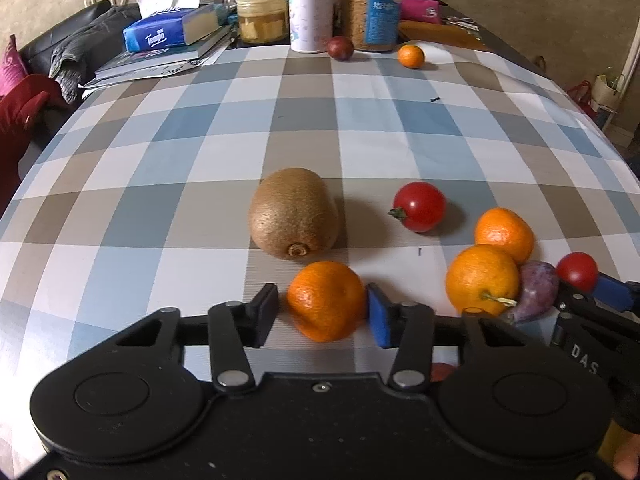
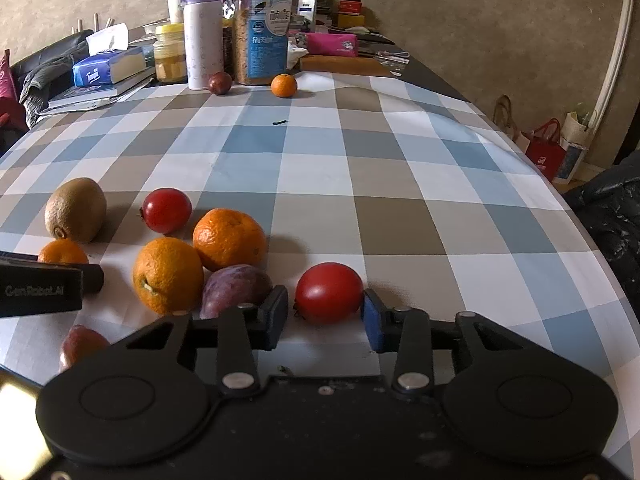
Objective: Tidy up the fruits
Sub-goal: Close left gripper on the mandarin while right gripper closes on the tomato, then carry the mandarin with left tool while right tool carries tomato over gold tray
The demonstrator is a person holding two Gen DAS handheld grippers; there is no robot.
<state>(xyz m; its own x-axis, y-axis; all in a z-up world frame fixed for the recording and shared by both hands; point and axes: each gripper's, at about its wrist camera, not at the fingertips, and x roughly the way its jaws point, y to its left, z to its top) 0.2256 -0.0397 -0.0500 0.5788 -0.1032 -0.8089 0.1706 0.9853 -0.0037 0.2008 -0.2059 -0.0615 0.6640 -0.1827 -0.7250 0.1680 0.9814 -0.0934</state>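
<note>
In the left wrist view a small mandarin (image 1: 326,300) lies on the checked tablecloth (image 1: 200,152) between the pads of my left gripper (image 1: 322,312). Its blue right pad touches the fruit, and a thin gap shows at the dark left pad. In the right wrist view a red tomato (image 2: 329,292) sits between the pads of my right gripper (image 2: 325,316), against the blue right pad and a sliver clear of the left one. Beside it lie a purple fruit (image 2: 234,288), two oranges (image 2: 168,274) (image 2: 229,239), another tomato (image 2: 167,210) and a kiwi (image 2: 75,209).
At the far end stand jars (image 2: 262,28), a white bottle (image 2: 203,36), a tissue pack (image 2: 108,65) on books, a dark round fruit (image 2: 220,83) and a small mandarin (image 2: 284,85). A reddish fruit (image 2: 82,346) lies near left. The table's edge runs down the right, with bags (image 2: 546,148) beyond.
</note>
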